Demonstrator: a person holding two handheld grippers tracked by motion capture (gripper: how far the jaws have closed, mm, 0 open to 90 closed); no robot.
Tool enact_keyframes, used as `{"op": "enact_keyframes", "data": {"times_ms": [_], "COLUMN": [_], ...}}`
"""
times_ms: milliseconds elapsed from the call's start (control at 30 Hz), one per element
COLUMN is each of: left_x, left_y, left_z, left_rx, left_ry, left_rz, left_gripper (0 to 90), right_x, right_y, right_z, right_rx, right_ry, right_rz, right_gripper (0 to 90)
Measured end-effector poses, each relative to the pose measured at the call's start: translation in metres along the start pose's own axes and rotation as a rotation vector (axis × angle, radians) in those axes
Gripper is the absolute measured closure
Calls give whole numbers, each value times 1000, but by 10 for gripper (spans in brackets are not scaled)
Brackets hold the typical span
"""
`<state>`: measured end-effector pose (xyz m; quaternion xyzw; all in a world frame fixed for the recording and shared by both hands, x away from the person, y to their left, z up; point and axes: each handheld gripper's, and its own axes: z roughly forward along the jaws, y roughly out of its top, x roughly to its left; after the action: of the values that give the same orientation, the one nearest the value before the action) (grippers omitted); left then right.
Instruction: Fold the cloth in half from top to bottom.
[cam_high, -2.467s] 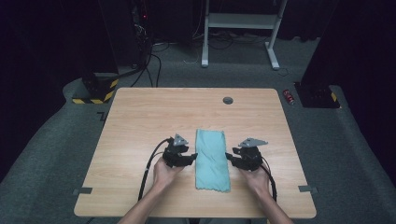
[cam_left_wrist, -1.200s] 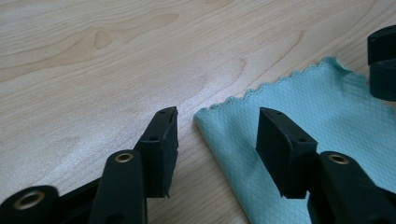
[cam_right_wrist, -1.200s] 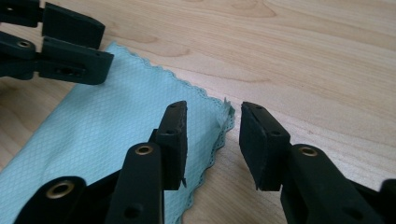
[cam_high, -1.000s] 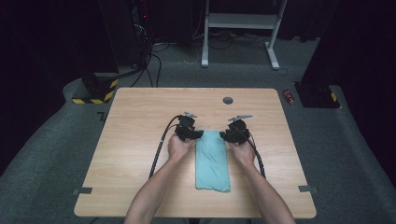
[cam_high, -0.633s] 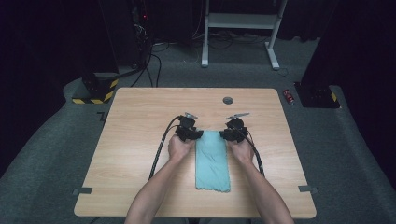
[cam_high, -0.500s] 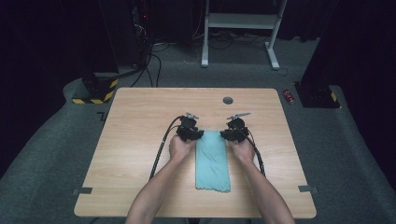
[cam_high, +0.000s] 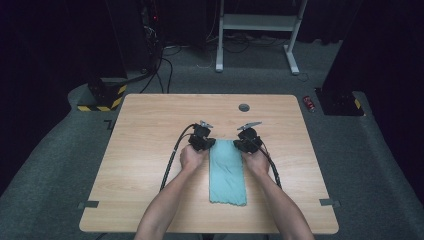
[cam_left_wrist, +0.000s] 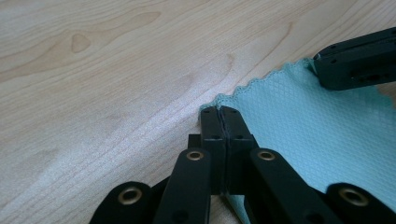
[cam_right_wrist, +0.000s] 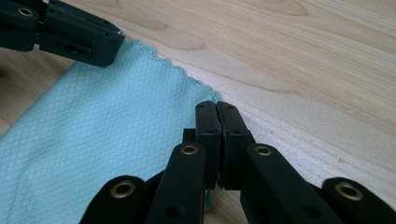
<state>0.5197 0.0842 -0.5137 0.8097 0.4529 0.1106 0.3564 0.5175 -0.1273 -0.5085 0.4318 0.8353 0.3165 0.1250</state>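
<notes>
we see a light teal cloth (cam_high: 227, 171) lying flat on the wooden table (cam_high: 150, 130), a long folded strip running from the middle of the table toward the person's edge, its scalloped hem at the far end. the person's forearms come in from the near side, one on each flank of the cloth.

the left gripper (cam_high: 202, 140) sits at the far left corner of the cloth. in the left gripper view its two black jaws have just been closing and now meet face to face at that corner — the tips (cam_left_wrist: 225, 116) rest right where the hem turns, and the cloth edge appears pinched between them, with teal fabric also showing below the jaws.

the right gripper (cam_high: 247, 140) mirrors it at the far right corner. in the right gripper view its jaws, which have likewise just been closing, stand pressed together over the corner of the cloth (cam_right_wrist: 107, 126), a sliver of fabric showing beneath them.

each gripper view also catches the other gripper's black jaw tips on the opposite corner — both touching the hem. the cloth between them lies smooth against the wood, not lifted.
</notes>
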Motion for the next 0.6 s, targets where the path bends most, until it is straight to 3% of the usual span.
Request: {"op": "enact_keyframes", "data": {"times_ms": [100,300,400,467,600], "left_x": [3,4,5,5,10], "left_y": [1,8,11,14,22], "left_z": [-1,-6,-7,-8,-16], "left_rx": [2,-18,-3,-12,-47], "left_ry": [-12,-10,-6,-2,-6], "left_rz": [-2,13,33,27,16], "left_gripper": [898,899,899,900,900], "right_x": [-2,1,0,1,1], "right_y": [1,4,6,10,22], "right_z": [-4,-8,-10,-11,-19], "right_rx": [-15,-38,-47,-28,-40], "right_ry": [15,-2,2,-1,-1], "right_rz": [17,-15,-12,-29,-41], "right_gripper": [890,891,893,893,894]}}
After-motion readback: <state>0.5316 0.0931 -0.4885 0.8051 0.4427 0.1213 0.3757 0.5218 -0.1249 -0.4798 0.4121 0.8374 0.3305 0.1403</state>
